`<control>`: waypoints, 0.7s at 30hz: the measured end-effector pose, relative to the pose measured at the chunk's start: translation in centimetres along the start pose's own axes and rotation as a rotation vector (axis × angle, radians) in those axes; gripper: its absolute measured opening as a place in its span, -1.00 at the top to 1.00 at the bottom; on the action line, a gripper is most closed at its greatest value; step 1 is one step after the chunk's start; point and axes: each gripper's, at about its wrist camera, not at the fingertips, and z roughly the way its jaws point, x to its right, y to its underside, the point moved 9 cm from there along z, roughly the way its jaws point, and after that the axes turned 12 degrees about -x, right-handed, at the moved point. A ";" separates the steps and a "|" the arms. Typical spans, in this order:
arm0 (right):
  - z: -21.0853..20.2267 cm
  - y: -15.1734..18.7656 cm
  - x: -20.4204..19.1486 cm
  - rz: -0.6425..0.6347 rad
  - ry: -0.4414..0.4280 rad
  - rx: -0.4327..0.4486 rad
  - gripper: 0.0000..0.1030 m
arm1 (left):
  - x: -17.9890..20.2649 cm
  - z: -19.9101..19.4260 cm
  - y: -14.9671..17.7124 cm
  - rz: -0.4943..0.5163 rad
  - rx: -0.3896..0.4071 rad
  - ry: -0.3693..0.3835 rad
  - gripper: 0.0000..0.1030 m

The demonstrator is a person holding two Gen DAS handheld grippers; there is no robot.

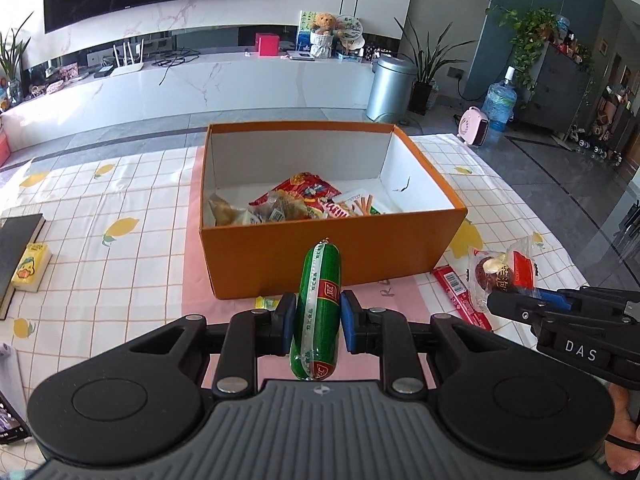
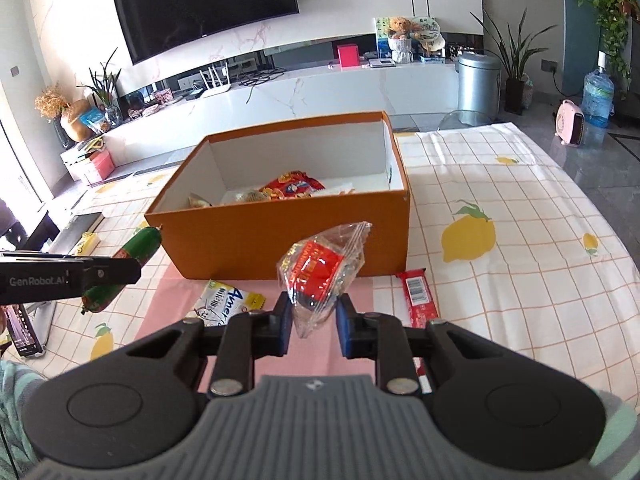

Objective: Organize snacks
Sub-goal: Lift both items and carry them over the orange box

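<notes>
A living room fills the background: a dark TV (image 2: pixel 204 8) at the upper left of the right wrist view, a white marble console below it, a steel bin (image 1: pixel 390 88) and a water jug (image 1: pixel 499 100) toward the upper right of the left wrist view. In front lies a checked lemon-print cloth (image 2: pixel 520 208) with an open orange box (image 1: pixel 332 248) at frame centre.

Much of the box's load is hard to read: a red packet (image 1: pixel 308 192), a pale bag and some stick biscuits overlap, and the near wall hides the floor in front of them. A dark book (image 1: pixel 16 256) is cut off at the left edge. A yellow-white packet (image 2: pixel 224 300) is half covered by the right claw's finger, and a red bar (image 2: pixel 418 296) runs under its arm.

The left claw (image 1: pixel 316 320) is closed on a green sausage (image 1: pixel 318 300), which stands upright between the blue pads, in front of the box's near wall. The right claw (image 2: pixel 313 322) is closed on the bottom of a clear bag (image 2: pixel 320 272) with a red label (its contents are blurred), held up before the box, lower centre of its view.
</notes>
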 end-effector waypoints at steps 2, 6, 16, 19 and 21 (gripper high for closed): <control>-0.7 -0.8 -0.3 -0.019 -0.001 0.017 0.62 | 0.2 -0.4 -0.9 0.011 0.019 -0.003 0.49; -1.5 -2.8 -0.7 -0.055 0.003 0.043 0.62 | 0.3 -1.1 -3.0 0.022 0.058 -0.008 0.49; -1.6 -8.4 -1.4 -0.139 0.033 0.097 0.63 | 0.4 -0.4 -6.7 0.056 0.100 -0.038 0.49; -1.0 -9.8 -1.5 -0.162 0.050 0.101 0.63 | 0.3 0.3 -7.7 0.068 0.101 -0.060 0.49; -0.4 -10.6 -1.5 -0.175 0.058 0.097 0.63 | 0.1 0.7 -8.4 0.070 0.101 -0.066 0.49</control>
